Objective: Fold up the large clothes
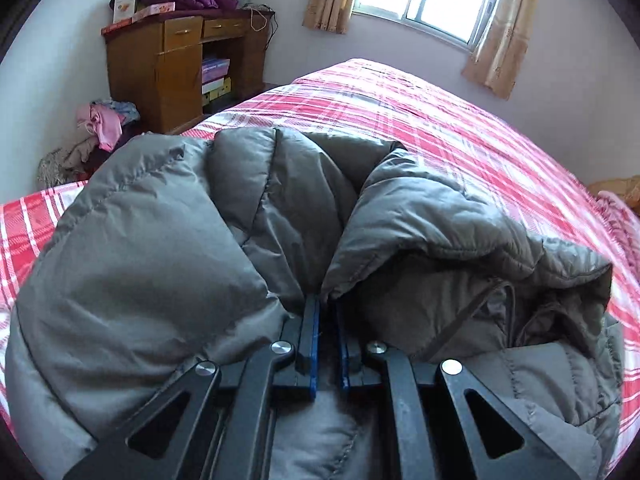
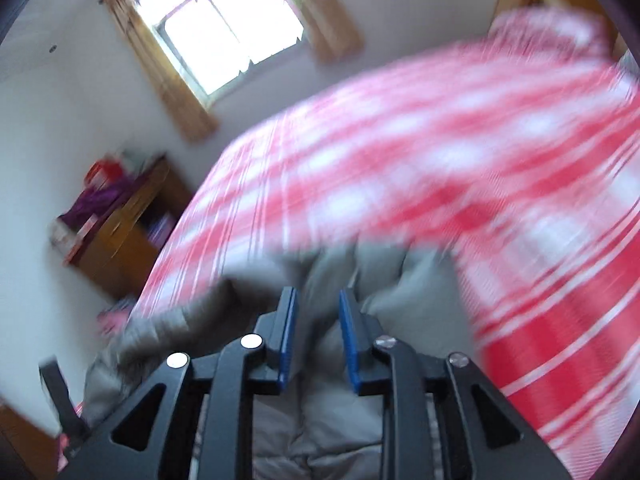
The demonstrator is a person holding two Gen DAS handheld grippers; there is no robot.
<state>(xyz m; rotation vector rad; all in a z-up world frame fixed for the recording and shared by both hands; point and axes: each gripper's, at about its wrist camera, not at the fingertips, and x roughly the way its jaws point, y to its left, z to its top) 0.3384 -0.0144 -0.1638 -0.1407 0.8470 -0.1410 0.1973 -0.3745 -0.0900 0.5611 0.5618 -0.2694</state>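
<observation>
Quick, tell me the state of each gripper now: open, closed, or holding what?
Left gripper: closed on a fold of the grey puffer jacket.
Right gripper: open, holding nothing, above the jacket.

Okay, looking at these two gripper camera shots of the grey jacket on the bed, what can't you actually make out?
- Left wrist view: the left gripper fingertips are buried in grey jacket folds, so the pinched part is hidden.
- Left wrist view: the jacket's near end runs off the bottom edge.
- Right wrist view: motion blur smears the jacket and the plaid bedspread.
- Right wrist view: whether the right gripper touches fabric is unclear.
</observation>
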